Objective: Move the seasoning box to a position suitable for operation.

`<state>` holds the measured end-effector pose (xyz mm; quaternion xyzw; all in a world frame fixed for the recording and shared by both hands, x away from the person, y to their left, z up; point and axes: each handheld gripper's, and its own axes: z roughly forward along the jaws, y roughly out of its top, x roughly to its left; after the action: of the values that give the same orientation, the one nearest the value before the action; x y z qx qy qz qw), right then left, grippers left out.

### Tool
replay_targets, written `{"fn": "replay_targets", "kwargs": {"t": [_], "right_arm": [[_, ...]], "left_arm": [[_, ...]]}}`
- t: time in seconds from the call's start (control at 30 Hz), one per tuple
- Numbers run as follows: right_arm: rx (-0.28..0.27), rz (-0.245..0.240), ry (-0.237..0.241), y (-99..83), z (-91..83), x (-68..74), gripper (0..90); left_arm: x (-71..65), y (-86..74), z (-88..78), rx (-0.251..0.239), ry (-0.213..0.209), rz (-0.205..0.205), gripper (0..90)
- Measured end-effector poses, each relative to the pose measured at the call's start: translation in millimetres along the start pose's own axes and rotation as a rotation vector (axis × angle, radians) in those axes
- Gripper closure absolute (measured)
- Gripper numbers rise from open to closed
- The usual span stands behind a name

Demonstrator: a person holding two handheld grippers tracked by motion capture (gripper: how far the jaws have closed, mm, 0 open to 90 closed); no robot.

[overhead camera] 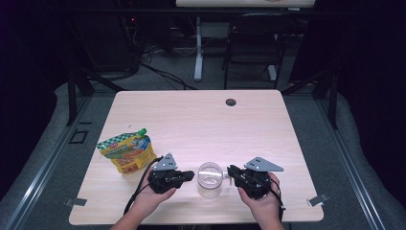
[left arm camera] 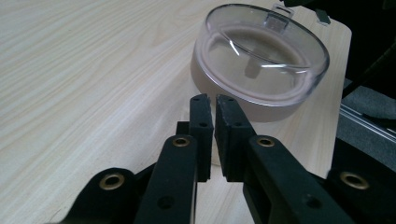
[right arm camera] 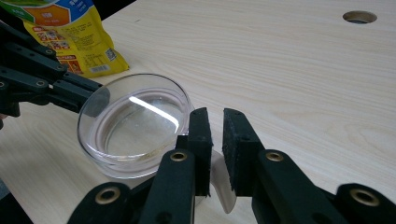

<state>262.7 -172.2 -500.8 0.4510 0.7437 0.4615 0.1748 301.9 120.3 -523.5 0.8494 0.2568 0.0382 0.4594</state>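
A clear cup [overhead camera: 209, 181] stands near the table's front edge, between the two grippers. My left gripper [overhead camera: 190, 175] lies to its left, held in a hand. In the left gripper view the jaws [left arm camera: 215, 105] are shut with nothing between them, their tips just short of the cup's wall [left arm camera: 259, 60]. My right gripper [overhead camera: 231, 172] comes in from the cup's right. In the right gripper view its jaws [right arm camera: 216, 119] stand over the cup's rim [right arm camera: 135, 126]. The cup's clear handle [right arm camera: 220, 184] sits between the pads, which close on it.
A yellow and green snack pouch [overhead camera: 128, 152] with a green cap lies at the table's left, behind the left gripper. A round cable hole [overhead camera: 231, 102] sits near the far edge of the wooden table [overhead camera: 201, 124]. A dark chair [overhead camera: 253, 43] stands beyond it.
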Motion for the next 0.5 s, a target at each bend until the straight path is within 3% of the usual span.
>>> {"fn": "replay_targets", "kwargs": {"t": [0.23, 0.5], "right_arm": [[0.005, -0.009, 0.017, -1.4, 0.8, 3.4, 84.4], [-0.003, 0.011, 0.024, -2.6, 0.1, 1.7, 85.2]], "left_arm": [[-4.9, 0.4, 3.1, 0.018, -0.025, 0.024, 90.0], [-6.2, 0.3, 2.7, 0.025, -0.025, 0.029, 90.0]]}}
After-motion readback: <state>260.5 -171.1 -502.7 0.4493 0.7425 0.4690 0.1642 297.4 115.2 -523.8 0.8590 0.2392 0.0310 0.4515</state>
